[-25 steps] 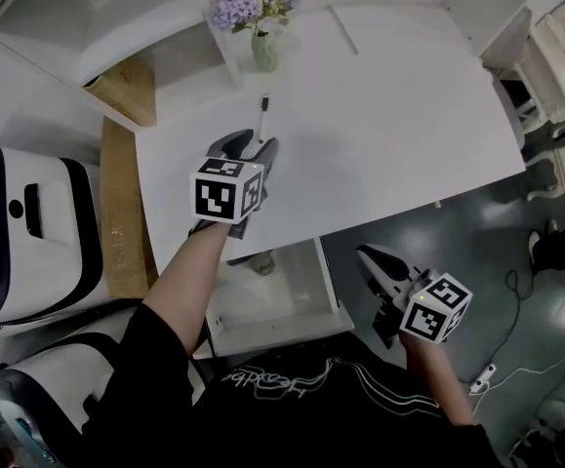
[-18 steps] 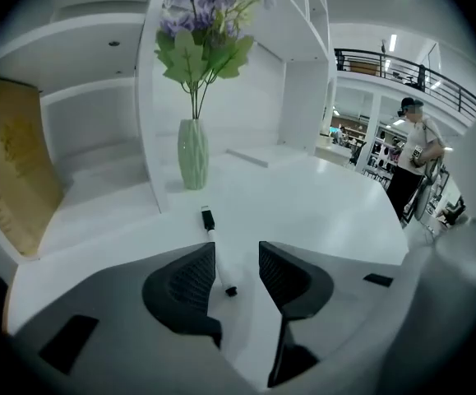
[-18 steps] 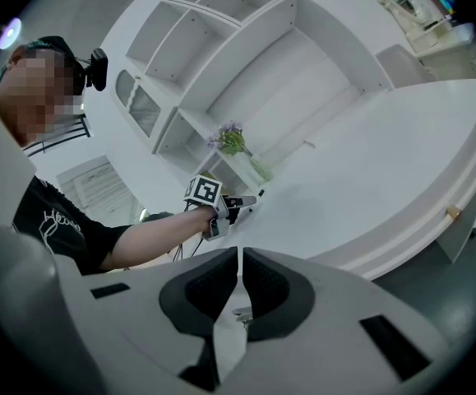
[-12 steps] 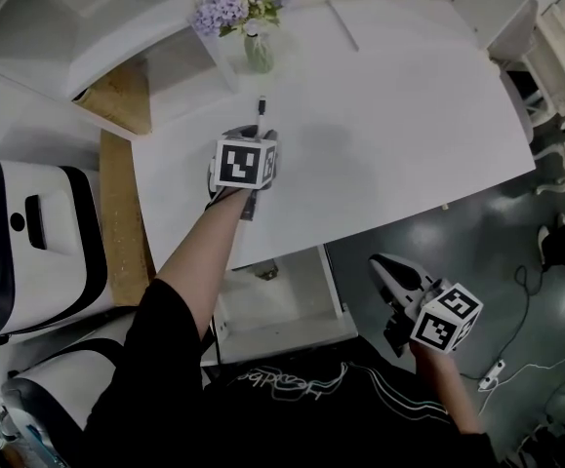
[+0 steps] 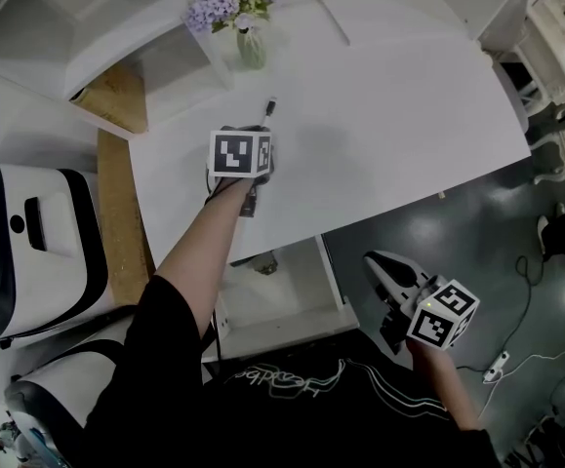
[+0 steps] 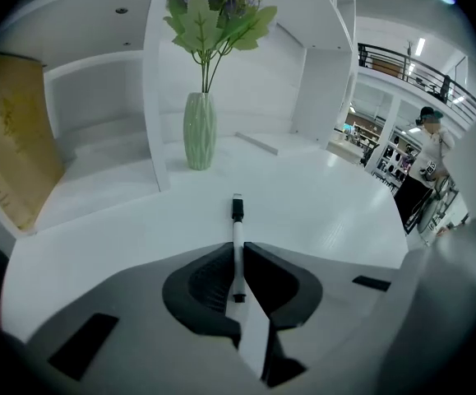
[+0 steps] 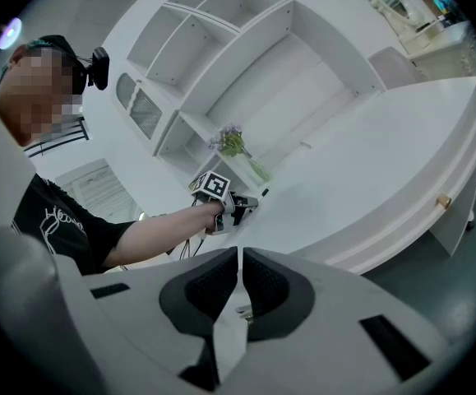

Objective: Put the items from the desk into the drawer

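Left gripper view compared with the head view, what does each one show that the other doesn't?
Only the left gripper view shows the left tongs shut on the pen. Only the head view shows the open drawer below the desk and the right tongs off the desk, over the floor. Both show the pen, the desk and the flower vase.

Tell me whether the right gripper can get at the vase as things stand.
Probably not: the right gripper hangs off the near edge of the desk, jaws shut, and the vase stands at the far back, beyond the left gripper holding the pen.
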`<state>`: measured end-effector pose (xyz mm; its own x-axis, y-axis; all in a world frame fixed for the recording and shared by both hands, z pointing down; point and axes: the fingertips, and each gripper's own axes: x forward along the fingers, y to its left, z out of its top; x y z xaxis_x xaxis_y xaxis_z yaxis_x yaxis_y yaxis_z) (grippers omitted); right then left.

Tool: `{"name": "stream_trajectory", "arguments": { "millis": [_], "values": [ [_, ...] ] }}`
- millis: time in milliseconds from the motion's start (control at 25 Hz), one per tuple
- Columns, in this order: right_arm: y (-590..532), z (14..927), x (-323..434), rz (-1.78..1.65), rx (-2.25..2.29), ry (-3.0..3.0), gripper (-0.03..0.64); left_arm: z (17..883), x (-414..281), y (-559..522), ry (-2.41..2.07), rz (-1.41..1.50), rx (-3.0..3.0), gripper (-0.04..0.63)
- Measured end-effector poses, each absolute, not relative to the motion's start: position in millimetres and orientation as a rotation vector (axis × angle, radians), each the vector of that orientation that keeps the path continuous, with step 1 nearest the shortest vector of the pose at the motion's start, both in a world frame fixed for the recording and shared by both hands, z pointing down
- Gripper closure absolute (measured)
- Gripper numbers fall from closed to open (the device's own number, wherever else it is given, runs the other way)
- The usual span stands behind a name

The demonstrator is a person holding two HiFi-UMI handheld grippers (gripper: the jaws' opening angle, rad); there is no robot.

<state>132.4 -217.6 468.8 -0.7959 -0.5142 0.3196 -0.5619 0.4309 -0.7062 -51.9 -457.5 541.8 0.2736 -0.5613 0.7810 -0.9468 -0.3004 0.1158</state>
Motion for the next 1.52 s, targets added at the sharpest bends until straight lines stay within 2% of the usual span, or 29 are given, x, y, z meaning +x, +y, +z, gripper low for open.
{"name": "stream_trajectory", "arguments": {
  "millis": [360, 880, 1160, 1520],
  "values": [
    [-190, 446, 121, 1.306, 0.991, -2.662, 0.568, 481, -34, -398, -1.257, 0.745, 2.11, 0.543],
    [-135, 411, 98, 1.226, 1.021, -2.748, 0.568, 378, -37, -231, -1.124, 0.552, 2.333, 0.543],
    [-115, 410, 91, 1.209, 1.047, -2.75, 0.568, 385, -47, -151, -1.06, 0.562, 2.362, 0.543],
    [-109, 422, 87, 1.217, 1.047, -2.724, 0.568, 452, -40, -100, -0.899, 0.802, 2.435, 0.543]
  ]
}}
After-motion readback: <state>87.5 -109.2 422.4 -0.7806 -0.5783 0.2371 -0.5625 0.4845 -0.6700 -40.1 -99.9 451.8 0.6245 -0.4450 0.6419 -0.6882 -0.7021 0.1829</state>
